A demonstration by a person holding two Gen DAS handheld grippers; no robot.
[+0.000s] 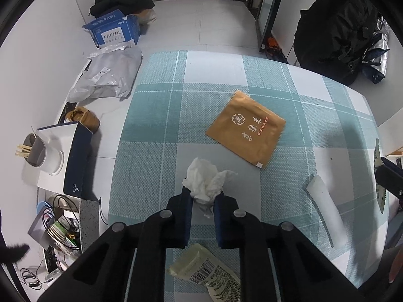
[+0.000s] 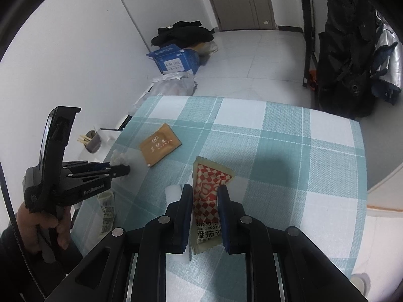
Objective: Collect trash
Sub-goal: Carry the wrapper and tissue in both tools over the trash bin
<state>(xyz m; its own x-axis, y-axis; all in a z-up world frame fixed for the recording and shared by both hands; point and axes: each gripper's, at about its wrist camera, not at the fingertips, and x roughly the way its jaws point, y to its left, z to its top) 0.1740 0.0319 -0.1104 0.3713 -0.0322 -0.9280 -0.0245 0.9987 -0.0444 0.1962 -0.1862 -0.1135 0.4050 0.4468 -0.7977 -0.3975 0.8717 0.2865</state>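
Observation:
My left gripper [image 1: 203, 193] is shut on a crumpled white tissue [image 1: 205, 179], held just above the checked tablecloth [image 1: 161, 115]; it also shows in the right wrist view [image 2: 120, 158]. My right gripper [image 2: 204, 191] is shut on a red-and-white checked ketchup packet [image 2: 207, 188]. A gold-brown sachet [image 1: 245, 127] lies flat mid-table, also in the right wrist view [image 2: 160, 144]. A white foam strip [image 1: 325, 207] lies at the right. A cream barcode wrapper [image 1: 206, 274] lies under my left gripper.
Left of the table stand a grey cup with wooden sticks [image 1: 35, 151], a dark blue box [image 1: 76, 158], grey plastic bags [image 1: 108, 73] and a blue FACIAL carton [image 1: 113, 29]. A black bag [image 1: 337, 30] hangs at the back right. A cluttered bin with cables [image 1: 60, 229] sits below left.

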